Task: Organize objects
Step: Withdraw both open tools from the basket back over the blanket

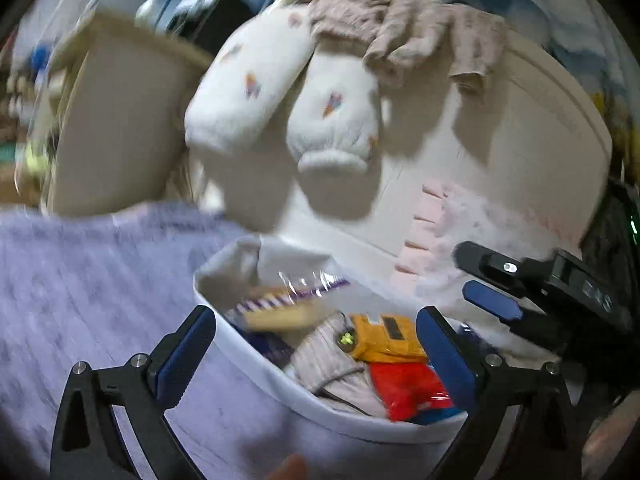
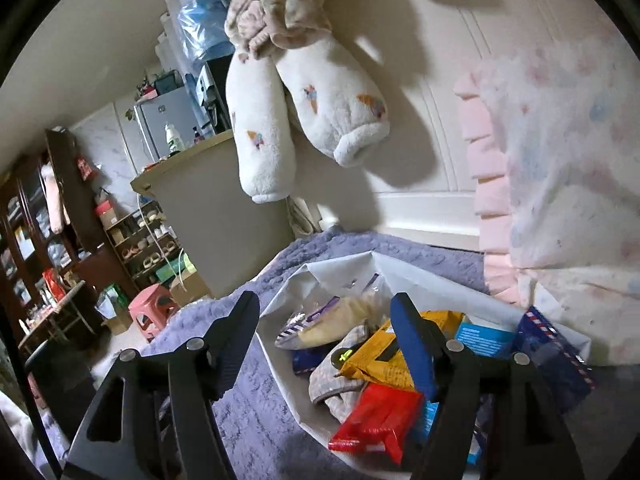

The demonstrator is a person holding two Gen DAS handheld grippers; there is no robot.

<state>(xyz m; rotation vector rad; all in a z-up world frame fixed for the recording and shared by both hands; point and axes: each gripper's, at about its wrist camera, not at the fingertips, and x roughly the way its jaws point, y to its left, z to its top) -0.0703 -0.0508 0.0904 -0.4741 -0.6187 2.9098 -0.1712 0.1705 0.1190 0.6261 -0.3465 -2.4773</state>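
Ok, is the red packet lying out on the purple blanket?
No, the red packet lies inside the white bin among other packets, and the bin stands on the purple blanket.

One white bin (image 2: 280, 344), one red packet (image 2: 376, 420), one yellow packet (image 2: 384, 364), two hanging white fleece sleeves (image 2: 264, 136), one pink stool (image 2: 154, 312).

Left wrist view was motion-smeared, worst on the lavender blanket (image 1: 80, 300). Right wrist view was sharp. Light was warm and indoor, coming from the front, so the hanging white sleeves (image 2: 304, 120) threw hard shadows on the headboard (image 2: 420, 40). Both views had black fisheye corners.
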